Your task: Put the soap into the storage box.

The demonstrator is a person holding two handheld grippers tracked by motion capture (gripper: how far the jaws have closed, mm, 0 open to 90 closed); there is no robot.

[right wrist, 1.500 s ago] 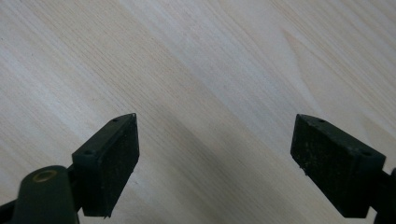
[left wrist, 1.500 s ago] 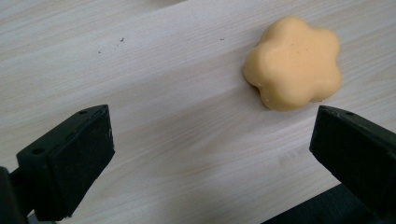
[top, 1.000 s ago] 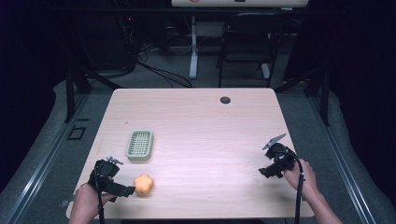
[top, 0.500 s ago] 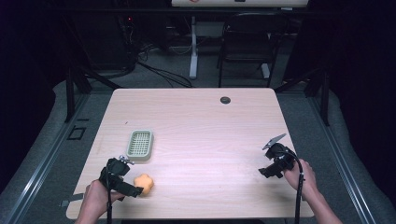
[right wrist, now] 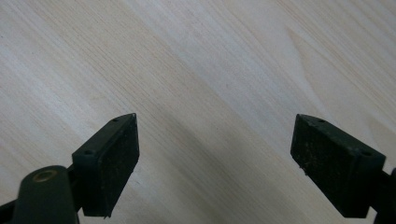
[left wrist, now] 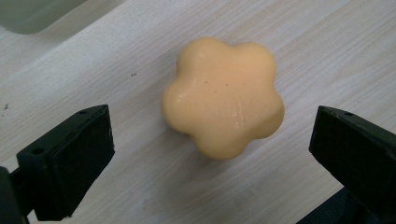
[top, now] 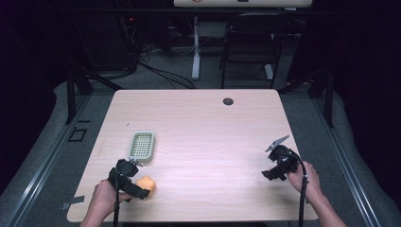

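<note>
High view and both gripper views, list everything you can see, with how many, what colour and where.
Flower-shaped orange soap bar: one, pale orange, near-left part of the table, between the open left jaws without touching them.
Slotted pale green soap tray: one, pale green, left half of the table, just beyond the soap bar.
Small round dark disc: one, dark, far edge of the table.
Light wooden table: one, pale wood, centre.
Black chair: one, black, on the floor beyond the table.
Left gripper: one, black, near-left, jaws open.
Right gripper: one, black, near-right over bare wood, jaws open.
Hands: two, at the near edge.
</note>
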